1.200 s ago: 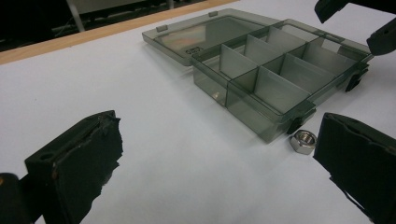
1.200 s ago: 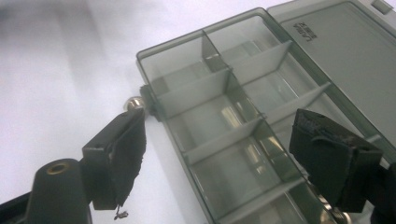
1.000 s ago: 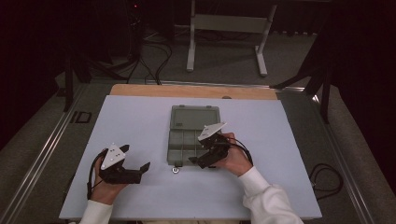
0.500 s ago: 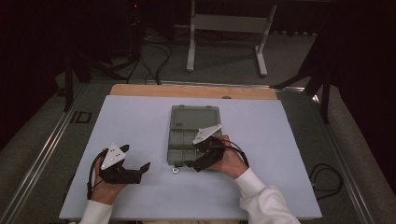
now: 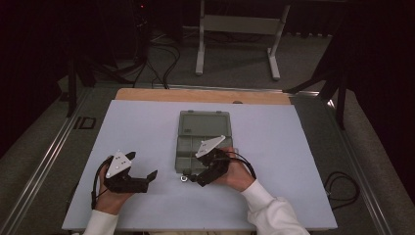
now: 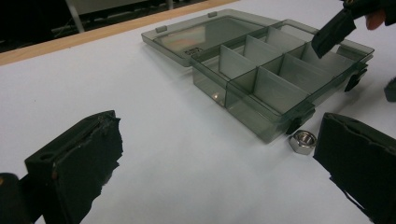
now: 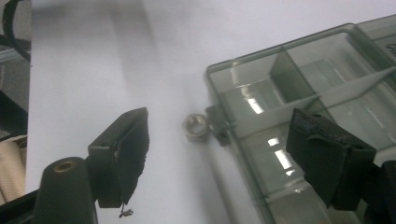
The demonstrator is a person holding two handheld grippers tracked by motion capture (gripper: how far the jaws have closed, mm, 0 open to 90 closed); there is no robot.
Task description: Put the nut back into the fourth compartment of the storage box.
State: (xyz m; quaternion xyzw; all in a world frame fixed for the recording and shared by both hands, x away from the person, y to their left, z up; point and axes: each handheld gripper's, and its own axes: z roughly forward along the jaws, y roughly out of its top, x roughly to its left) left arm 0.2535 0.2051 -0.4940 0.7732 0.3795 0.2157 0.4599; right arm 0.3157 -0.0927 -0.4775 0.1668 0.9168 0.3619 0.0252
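One steel nut [image 5: 184, 178] is sitting on the white sheet [image 5: 147, 127] right at the near corner of the smoky compartment box [image 5: 203, 142], pretty much touching the black latch [image 7: 219, 127] on the box's front wall, going by the right gripper view. The box is open, lid [image 5: 204, 122] flipped flat on the far side, with dividers splitting the base into cells. The right gripper [image 5: 193, 179] is hovering just over that same near corner, jaws spread wide with nothing pinched; in its own view the nut lies between the two black pads but neither pad is on it, and one pad hangs over the box's front cells. The left gripper [image 5: 143, 169] is parked well to the left of the box, resting low on the sheet, also spread wide and holding nothing. From its view the nut shows just beside the box's front corner.
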